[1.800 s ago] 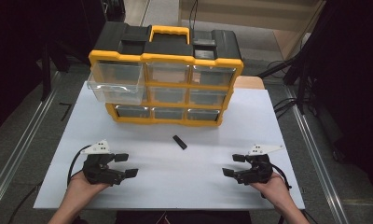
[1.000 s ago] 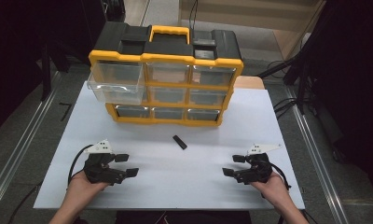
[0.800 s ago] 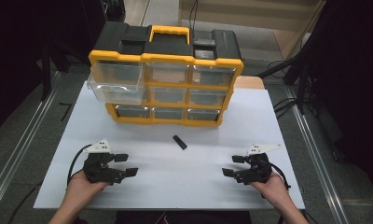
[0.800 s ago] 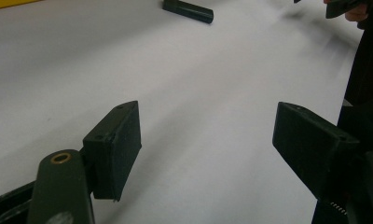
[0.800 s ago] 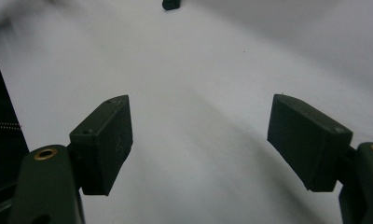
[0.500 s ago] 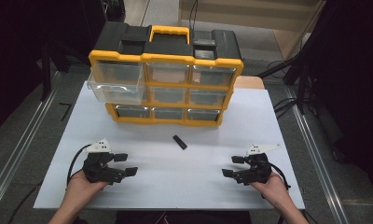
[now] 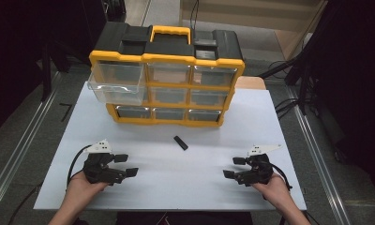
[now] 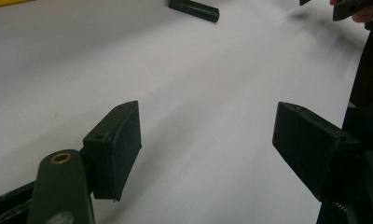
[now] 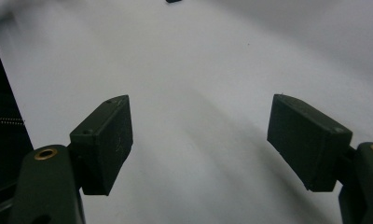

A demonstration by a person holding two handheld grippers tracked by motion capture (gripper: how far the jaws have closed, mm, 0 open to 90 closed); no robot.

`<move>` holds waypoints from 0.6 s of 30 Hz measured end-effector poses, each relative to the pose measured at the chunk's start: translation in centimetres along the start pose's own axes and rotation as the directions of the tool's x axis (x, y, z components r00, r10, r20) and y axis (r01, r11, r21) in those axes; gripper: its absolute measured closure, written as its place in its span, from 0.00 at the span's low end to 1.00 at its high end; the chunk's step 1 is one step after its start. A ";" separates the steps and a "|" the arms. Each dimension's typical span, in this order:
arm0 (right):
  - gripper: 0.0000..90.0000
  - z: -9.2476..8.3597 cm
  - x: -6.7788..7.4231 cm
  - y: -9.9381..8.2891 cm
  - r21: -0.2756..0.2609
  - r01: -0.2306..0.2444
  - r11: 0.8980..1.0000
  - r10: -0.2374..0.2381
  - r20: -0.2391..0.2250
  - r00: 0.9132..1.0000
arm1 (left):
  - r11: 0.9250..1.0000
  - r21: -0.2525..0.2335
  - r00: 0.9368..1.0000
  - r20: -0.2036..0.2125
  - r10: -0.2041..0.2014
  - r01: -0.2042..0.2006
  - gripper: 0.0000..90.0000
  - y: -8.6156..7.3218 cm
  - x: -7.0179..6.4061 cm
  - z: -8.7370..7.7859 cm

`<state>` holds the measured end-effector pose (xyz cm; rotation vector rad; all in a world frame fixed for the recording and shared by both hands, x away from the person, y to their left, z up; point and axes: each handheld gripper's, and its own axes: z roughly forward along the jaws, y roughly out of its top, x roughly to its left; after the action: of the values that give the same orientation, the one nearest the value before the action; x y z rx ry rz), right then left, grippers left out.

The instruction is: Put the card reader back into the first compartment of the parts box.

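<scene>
While no writing reads on the organizer (image 7: 167,79), both hand-held grippers, left (image 7: 124,165) and right (image 7: 233,167), released.

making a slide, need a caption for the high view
Open left gripper and right gripper rest on a white table, a small black piece before a yellow drawer organizer.
</scene>
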<state>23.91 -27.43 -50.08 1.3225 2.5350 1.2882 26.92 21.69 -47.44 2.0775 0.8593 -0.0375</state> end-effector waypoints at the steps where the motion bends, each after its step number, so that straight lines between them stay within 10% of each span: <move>1: 0.23 0.0 0.1 0.1 0.000 -0.006 1.000 0.006 -0.002 1.000 | 1.000 -0.001 1.000 0.000 0.001 -0.001 0.28 0.0 0.0 0.0; 18: 0.23 0.0 2.1 4.2 -0.041 0.055 0.998 -0.054 0.022 0.998 | 1.000 -0.003 1.000 0.003 -0.005 0.005 0.28 0.0 0.0 0.0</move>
<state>25.43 -24.70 -46.62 1.2436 2.4982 1.3027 26.92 21.68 -47.42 2.0722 0.8618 -0.0421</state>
